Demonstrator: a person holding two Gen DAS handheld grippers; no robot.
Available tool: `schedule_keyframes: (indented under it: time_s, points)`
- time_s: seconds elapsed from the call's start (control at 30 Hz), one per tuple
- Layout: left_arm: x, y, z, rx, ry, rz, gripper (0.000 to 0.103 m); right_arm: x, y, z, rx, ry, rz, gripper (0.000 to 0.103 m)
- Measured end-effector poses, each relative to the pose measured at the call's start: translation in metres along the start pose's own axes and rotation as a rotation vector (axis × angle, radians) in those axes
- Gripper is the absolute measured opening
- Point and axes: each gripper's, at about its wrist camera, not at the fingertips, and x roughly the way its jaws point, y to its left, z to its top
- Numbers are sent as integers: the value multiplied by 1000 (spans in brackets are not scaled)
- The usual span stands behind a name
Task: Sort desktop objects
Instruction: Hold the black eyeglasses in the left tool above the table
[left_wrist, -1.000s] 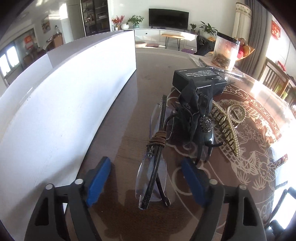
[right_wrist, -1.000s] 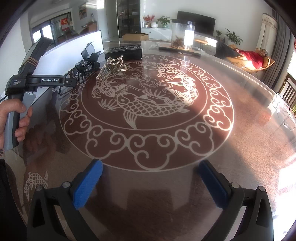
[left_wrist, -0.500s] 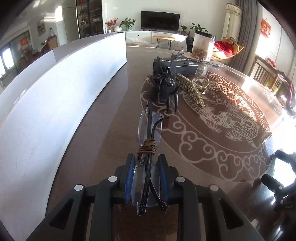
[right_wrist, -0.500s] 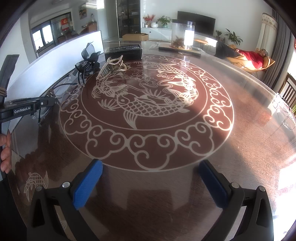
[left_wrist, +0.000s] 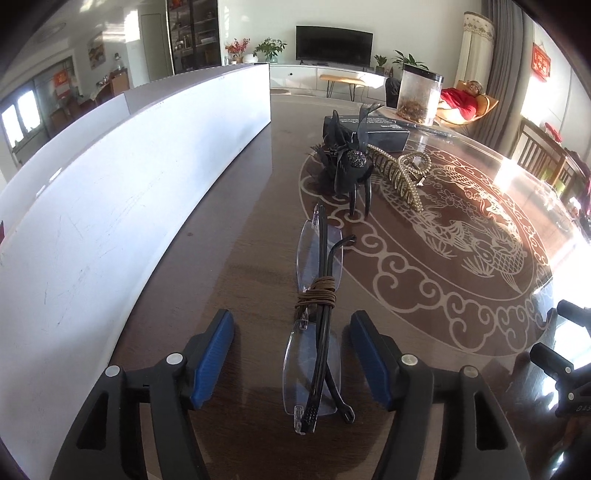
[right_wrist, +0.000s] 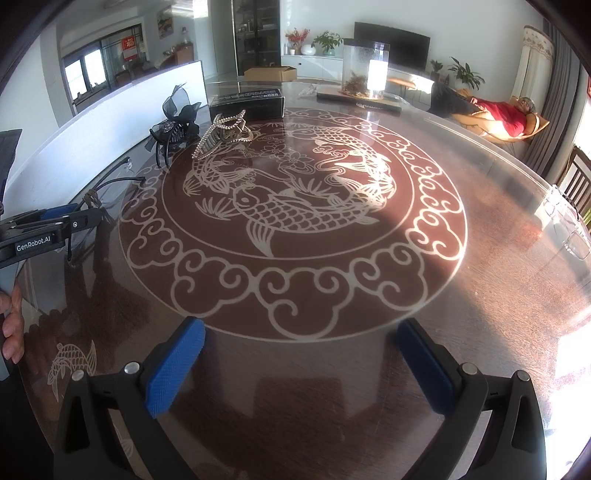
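Folded rimless glasses (left_wrist: 314, 332) bound with a brown cord lie on the dark glass table, lengthwise between the blue pads of my left gripper (left_wrist: 291, 354), which is open around their near end without touching. Beyond them stand a black bow hair clip (left_wrist: 349, 166), a gold beaded hair claw (left_wrist: 400, 171) and a black box (left_wrist: 369, 131). My right gripper (right_wrist: 299, 369) is open and empty over the near table edge. In its view the left gripper (right_wrist: 79, 219), glasses (right_wrist: 118, 181), black clip (right_wrist: 173, 129), gold claw (right_wrist: 221, 134) and box (right_wrist: 245, 101) sit at the left.
A long white panel (left_wrist: 110, 206) stands along the left side of the table. A clear jar (right_wrist: 365, 70) on a tray is at the far side. The round table top (right_wrist: 480, 332) carries a fish pattern. A wooden chair (left_wrist: 543, 155) is at the right.
Half a second ago the left gripper was shut on the glasses; now it has opened and the glasses lie on the table between its pads. The right gripper has not moved.
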Motion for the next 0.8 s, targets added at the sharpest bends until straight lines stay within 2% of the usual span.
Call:
schedule_keyframes:
  time_s: [0.17,0.23,0.27,0.5,0.8]
  points:
    - [2,-3,1,8,7,-8,75,-1,0,0,0,0,0,103]
    - [5,-8,1,36,31,-19,96,-1,0,0,0,0,0,103]
    - [7,-10,1,48,38,-24,98,-1,0,0,0,0,0,103]
    - [8,-12,1,56,46,-36,103,0,0,0,0,0,0,103]
    - [8,-11,1,53,46,-31,103,0,0,0,0,0,-1,103]
